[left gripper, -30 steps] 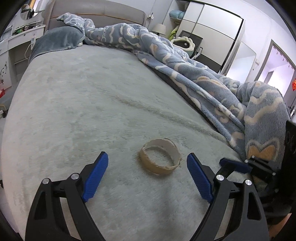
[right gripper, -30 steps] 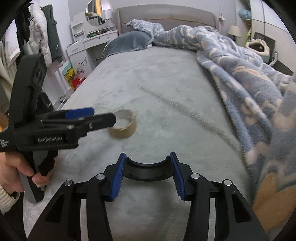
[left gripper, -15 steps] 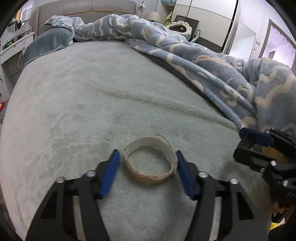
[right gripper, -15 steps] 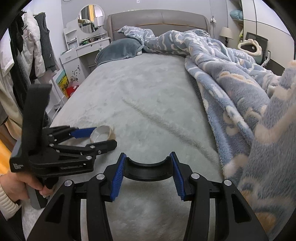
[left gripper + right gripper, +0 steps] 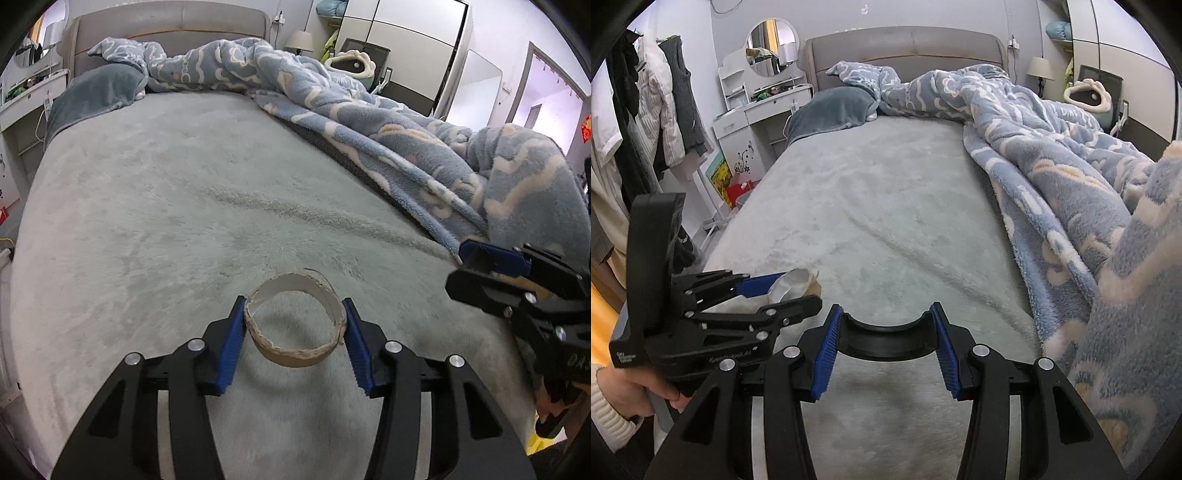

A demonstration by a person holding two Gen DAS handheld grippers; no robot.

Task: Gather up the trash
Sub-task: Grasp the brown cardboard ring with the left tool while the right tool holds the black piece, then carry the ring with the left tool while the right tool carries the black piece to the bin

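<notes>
A brown cardboard tape-roll core [image 5: 295,356] is pinched between the blue pads of my left gripper [image 5: 294,328], just above the grey bed sheet [image 5: 166,229]. It also shows in the right wrist view [image 5: 796,286], held in the left gripper [image 5: 783,291] at lower left. My right gripper [image 5: 884,345] is shut on a black curved piece [image 5: 886,334] and hovers over the near end of the bed. The right gripper also shows at the right edge of the left wrist view [image 5: 491,273].
A blue patterned fleece blanket [image 5: 1052,158] is heaped along the bed's right side. A grey pillow [image 5: 831,110] lies at the headboard. A white dressing table [image 5: 764,107] and hanging clothes [image 5: 661,107] stand left of the bed.
My left gripper moved forward around the cardboard ring and closed on it, and the ring now sits lifted between the pads. My right gripper drew back with its black piece.
</notes>
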